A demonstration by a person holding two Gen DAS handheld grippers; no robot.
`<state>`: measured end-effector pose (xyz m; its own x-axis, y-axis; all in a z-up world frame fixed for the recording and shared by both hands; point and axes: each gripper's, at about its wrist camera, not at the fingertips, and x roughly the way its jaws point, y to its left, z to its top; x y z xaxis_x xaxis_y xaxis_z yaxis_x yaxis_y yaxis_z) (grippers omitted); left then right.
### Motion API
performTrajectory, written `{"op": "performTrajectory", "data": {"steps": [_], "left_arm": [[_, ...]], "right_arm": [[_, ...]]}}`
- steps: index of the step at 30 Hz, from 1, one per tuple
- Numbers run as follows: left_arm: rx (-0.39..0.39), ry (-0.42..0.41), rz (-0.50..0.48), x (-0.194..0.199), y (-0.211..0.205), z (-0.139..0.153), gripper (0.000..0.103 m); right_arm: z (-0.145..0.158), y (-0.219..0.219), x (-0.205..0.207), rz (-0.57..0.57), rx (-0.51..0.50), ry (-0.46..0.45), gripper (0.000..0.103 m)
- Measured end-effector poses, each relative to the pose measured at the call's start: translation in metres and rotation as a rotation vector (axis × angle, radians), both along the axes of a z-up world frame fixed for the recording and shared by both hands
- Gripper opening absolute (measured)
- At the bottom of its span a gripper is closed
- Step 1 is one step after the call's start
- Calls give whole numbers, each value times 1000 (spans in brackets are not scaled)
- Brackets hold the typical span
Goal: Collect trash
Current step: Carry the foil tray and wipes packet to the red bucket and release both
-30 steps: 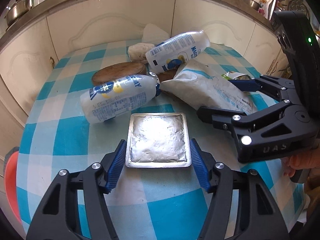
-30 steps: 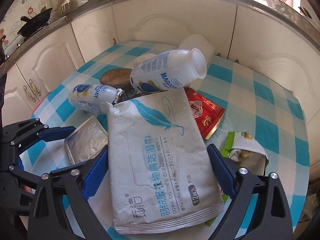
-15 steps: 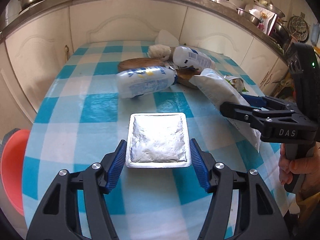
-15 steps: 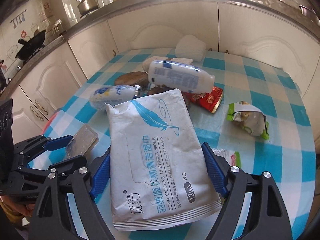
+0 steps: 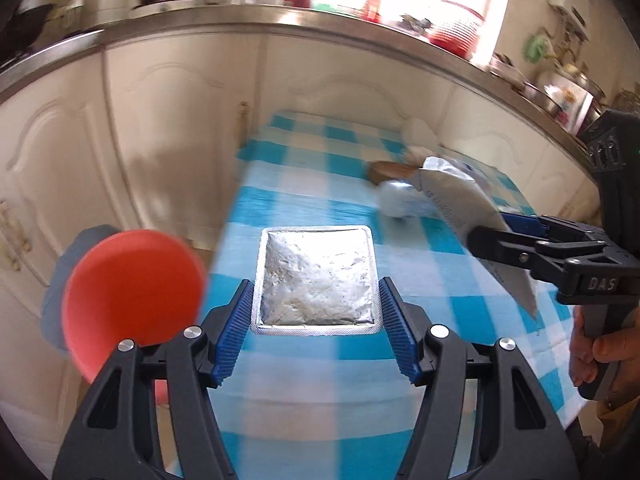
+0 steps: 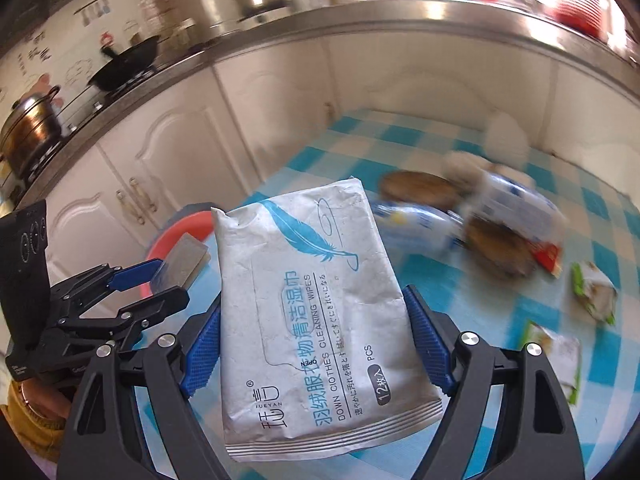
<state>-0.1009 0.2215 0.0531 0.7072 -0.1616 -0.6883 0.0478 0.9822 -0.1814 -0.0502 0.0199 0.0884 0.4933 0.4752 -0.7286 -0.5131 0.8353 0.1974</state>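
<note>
Gripping a square foil tray (image 5: 316, 276) btwn its blue pads, the left gripper (image 5: 316, 322) is holding it up over the near edge of the blue-checked table (image 5: 304, 184), w/ a red bin (image 5: 132, 284) just beside, lower left. Right gripper (image 6: 316, 340) is clamping a white wipes packet (image 6: 312, 304) across its width, jaws fairly wide & just closed in a bit on it. Bottles (image 6: 416, 228) & wrappers (image 6: 592, 292) are lying blurred further back on the table.
</note>
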Motion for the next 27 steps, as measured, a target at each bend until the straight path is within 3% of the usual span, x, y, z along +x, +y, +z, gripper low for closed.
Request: {"op": "performTrajectory", "data": {"steps": [5, 11, 20, 22, 27], "left_arm": [[39, 30, 194, -5, 68, -14, 63], [53, 101, 337, -1, 127, -44, 63], [72, 184, 377, 11, 162, -85, 66], [72, 197, 375, 9, 164, -90, 67], [34, 175, 403, 3, 172, -92, 79]], "right_arm": [[10, 80, 10, 160, -50, -23, 83], [-5, 175, 24, 314, -126, 5, 83], [-54, 264, 49, 391, -226, 116, 87], [-63, 271, 55, 386, -213, 153, 89], [-68, 269, 66, 338, -116, 231, 92]]}}
